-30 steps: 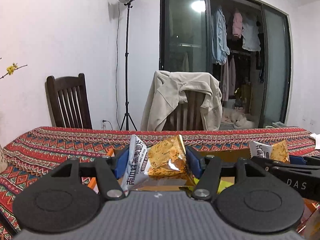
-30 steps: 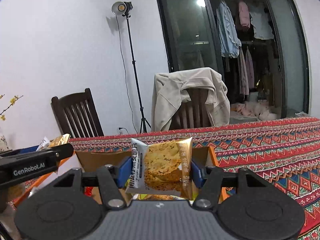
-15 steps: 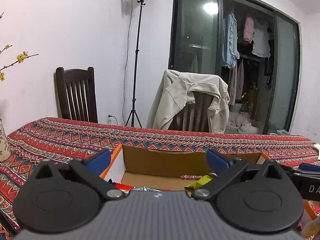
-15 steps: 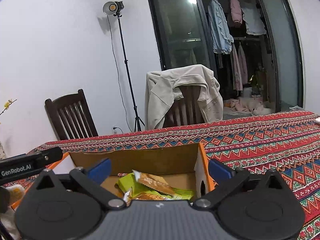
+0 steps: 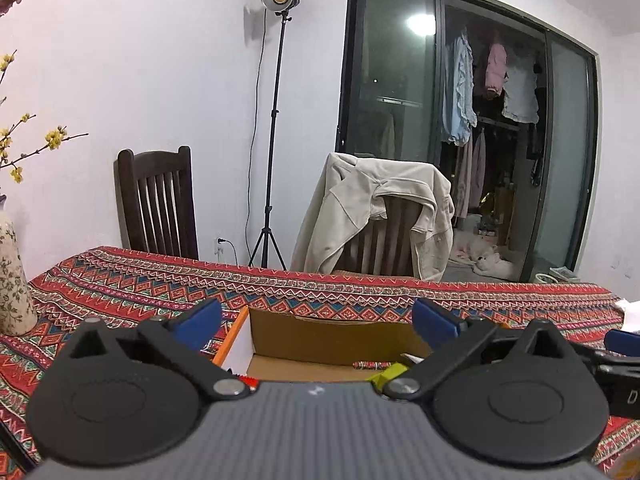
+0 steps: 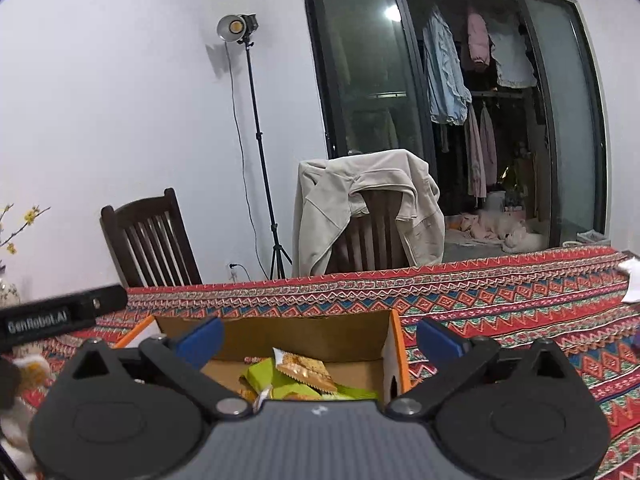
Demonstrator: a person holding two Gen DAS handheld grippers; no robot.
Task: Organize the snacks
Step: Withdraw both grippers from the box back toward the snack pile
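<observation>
An open cardboard box [image 5: 328, 338] with orange edges sits on the patterned tablecloth; it also shows in the right wrist view [image 6: 304, 334]. My left gripper [image 5: 316, 316] is open and empty above the box's near side. My right gripper [image 6: 318, 338] is open and empty above the box. Inside the box lie a cookie packet [image 6: 306, 370] on green packets [image 6: 264, 378]. In the left wrist view a green packet corner [image 5: 390, 372] and a red wrapper [image 5: 370, 365] show in the box.
The red patterned tablecloth [image 5: 140, 280] covers the table. A flowered vase [image 5: 12, 280] stands at the left. Two wooden chairs [image 5: 158, 200], one draped with a beige jacket [image 5: 376, 208], and a light stand [image 5: 274, 120] are behind the table. White paper [image 6: 632, 280] lies far right.
Both grippers opened and let go of their cookie packets, which dropped into the box. Both grippers have since risen slightly and stay open.
</observation>
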